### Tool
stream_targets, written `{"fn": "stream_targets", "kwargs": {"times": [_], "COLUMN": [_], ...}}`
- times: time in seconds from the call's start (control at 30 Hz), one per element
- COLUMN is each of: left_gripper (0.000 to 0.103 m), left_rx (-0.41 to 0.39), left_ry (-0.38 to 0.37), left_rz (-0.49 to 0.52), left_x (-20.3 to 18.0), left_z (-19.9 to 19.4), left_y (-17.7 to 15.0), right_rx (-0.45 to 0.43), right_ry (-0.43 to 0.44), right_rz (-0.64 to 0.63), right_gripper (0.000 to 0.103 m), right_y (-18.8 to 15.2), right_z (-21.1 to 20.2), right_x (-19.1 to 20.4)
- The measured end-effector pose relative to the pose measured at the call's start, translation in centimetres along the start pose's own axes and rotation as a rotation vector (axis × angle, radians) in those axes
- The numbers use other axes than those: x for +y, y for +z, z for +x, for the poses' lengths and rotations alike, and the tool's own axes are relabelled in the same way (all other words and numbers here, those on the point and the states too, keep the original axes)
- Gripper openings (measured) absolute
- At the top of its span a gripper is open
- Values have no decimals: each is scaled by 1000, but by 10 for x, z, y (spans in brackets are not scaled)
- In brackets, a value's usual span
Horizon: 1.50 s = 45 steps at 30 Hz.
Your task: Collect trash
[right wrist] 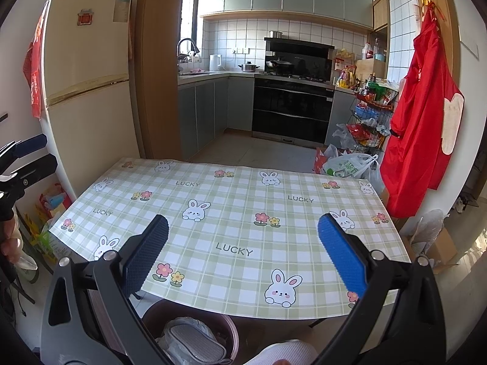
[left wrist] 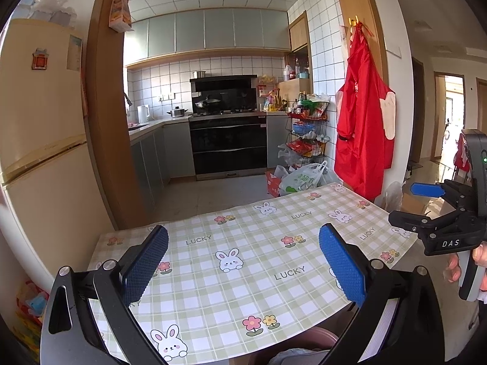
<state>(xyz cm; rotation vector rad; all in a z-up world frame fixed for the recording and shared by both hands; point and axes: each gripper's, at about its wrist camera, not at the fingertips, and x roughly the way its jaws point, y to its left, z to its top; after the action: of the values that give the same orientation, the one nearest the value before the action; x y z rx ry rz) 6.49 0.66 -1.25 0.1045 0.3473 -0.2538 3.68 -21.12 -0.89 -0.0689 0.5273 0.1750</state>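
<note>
My left gripper is open above the near part of a table covered with a green checked rabbit cloth; nothing sits between its blue pads. My right gripper is also open and empty over the same cloth. In the left wrist view the right gripper shows at the right edge, and in the right wrist view the left gripper shows at the left edge. A brown bin stands under the table's near edge, holding crumpled plastic and a grey pad. Its rim shows partly. No loose trash shows on the cloth.
A cream fridge stands left of the table. A red apron hangs on the right wall. Plastic bags and a wire rack crowd the floor beyond the far right corner. A cardboard box lies at right.
</note>
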Motion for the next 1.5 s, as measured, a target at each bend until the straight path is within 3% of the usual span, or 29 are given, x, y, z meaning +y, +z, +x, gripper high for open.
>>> {"fn": "stream_targets", "kwargs": {"times": [1.5], "left_gripper": [97], "left_rx": [30], "left_ry": [8], "left_rz": [-1], "left_x": [5], "left_z": [7], "left_y": [-3], "right_rx": [26], "right_ry": [7], "right_rz": [-3], "right_gripper": [97], "right_y": [-11], "right_z": [8], "right_x": [1]}}
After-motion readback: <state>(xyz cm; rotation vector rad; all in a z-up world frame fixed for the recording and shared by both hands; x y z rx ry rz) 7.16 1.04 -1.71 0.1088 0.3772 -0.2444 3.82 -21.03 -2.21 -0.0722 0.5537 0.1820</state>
